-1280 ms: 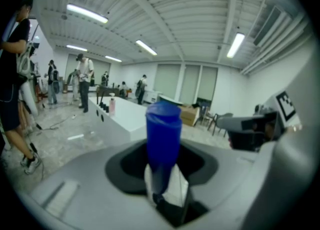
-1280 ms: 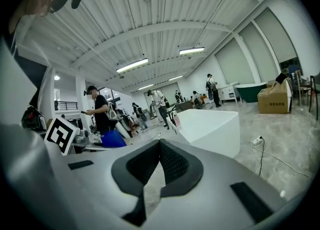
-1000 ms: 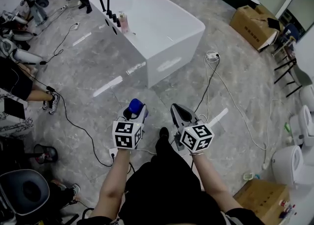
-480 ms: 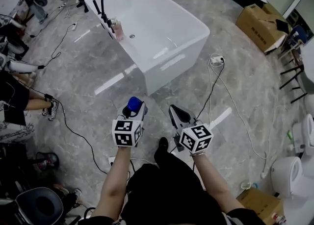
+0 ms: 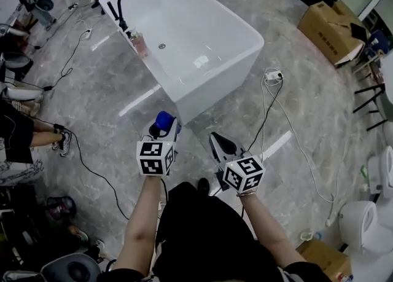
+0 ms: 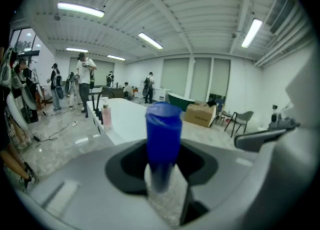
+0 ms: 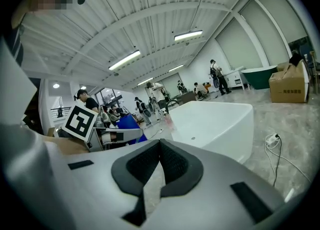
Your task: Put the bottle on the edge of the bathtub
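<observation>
A blue-capped bottle [image 5: 163,121] stands upright in my left gripper [image 5: 164,129], whose jaws are shut on it. In the left gripper view the bottle [image 6: 162,139] fills the middle between the dark pads of that gripper [image 6: 162,166]. The white bathtub [image 5: 202,84] lies ahead on the grey floor, its near corner a short way beyond the bottle; it also shows as the bathtub [image 6: 125,119] and the bathtub [image 7: 215,124]. My right gripper [image 5: 223,145] hangs beside the left, shut and empty, its gripper [image 7: 159,161] pads meeting.
A black faucet [image 5: 123,1] and a pink bottle [image 5: 141,42] stand on the tub's far-left edge. A power strip [image 5: 271,77] and cables lie on the floor to the right. Cardboard box [image 5: 334,23] far right, toilets [image 5: 368,213] lower right, people at the left.
The tub has come nearer and lower in the head view as I walked toward it. Both grippers kept their hold and spacing; the left rose slightly.
</observation>
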### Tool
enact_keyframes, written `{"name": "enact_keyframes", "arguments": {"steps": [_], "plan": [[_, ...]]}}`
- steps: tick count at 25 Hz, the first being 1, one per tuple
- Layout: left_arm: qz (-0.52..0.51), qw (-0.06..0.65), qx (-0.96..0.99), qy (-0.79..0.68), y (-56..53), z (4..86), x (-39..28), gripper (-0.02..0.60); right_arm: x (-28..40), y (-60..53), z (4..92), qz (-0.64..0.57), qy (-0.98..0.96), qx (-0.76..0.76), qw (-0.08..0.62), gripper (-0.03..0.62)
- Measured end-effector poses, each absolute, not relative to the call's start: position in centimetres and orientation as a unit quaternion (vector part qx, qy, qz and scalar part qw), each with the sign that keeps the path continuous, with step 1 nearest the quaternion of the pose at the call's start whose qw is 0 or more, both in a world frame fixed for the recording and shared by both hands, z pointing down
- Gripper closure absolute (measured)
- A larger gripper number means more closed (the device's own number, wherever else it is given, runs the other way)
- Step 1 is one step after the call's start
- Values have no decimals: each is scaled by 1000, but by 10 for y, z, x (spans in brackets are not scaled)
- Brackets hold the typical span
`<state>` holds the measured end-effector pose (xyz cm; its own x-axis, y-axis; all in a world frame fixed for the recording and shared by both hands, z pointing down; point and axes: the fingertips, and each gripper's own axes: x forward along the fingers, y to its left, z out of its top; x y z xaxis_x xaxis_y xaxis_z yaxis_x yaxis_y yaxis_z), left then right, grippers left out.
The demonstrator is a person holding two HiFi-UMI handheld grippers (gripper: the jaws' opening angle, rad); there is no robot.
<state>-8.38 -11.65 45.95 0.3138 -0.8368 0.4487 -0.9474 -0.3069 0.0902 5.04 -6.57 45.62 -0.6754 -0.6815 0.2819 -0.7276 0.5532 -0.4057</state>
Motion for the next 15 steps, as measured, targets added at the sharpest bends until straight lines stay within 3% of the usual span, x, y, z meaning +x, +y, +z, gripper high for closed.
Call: {"name": "enact_keyframes", "arguments": {"steps": [15], "plan": [[174, 188, 799, -544, -231, 501, -114, 425, -4, -168, 478, 280, -871, 398, 66, 592]]}}
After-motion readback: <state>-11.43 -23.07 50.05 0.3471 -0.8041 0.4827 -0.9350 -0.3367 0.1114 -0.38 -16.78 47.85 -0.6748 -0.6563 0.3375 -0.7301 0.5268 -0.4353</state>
